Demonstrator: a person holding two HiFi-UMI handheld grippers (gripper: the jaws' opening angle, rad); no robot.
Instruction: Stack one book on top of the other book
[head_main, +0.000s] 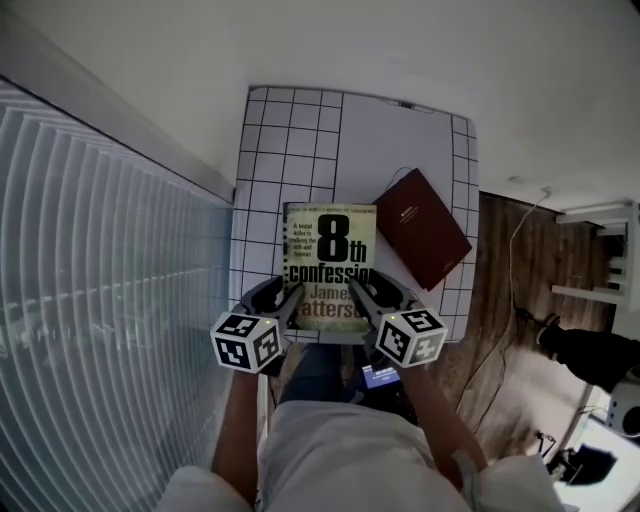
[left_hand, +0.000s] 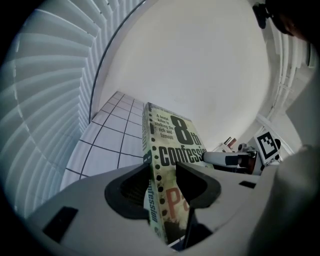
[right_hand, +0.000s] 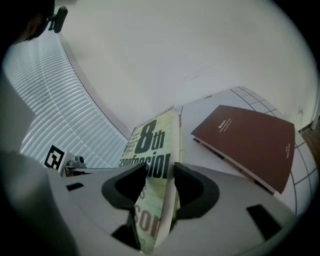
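Note:
A pale green paperback (head_main: 329, 262) with a big "8th confession" title hangs a little above the white gridded table (head_main: 290, 130), held from both near corners. My left gripper (head_main: 286, 300) is shut on its spine edge (left_hand: 156, 172). My right gripper (head_main: 358, 294) is shut on its page edge (right_hand: 161, 186). A dark red book (head_main: 420, 227) lies flat on the table just right of the paperback; in the right gripper view the dark red book (right_hand: 247, 139) is beyond my jaws to the right, apart from them.
Slatted blinds (head_main: 90, 260) run along the left. The table's right edge meets a wooden floor (head_main: 505, 330) with a cable (head_main: 515, 250). A white shelf (head_main: 600, 250) and a dark object (head_main: 590, 355) stand at the far right. The person's legs (head_main: 330, 380) are under the near edge.

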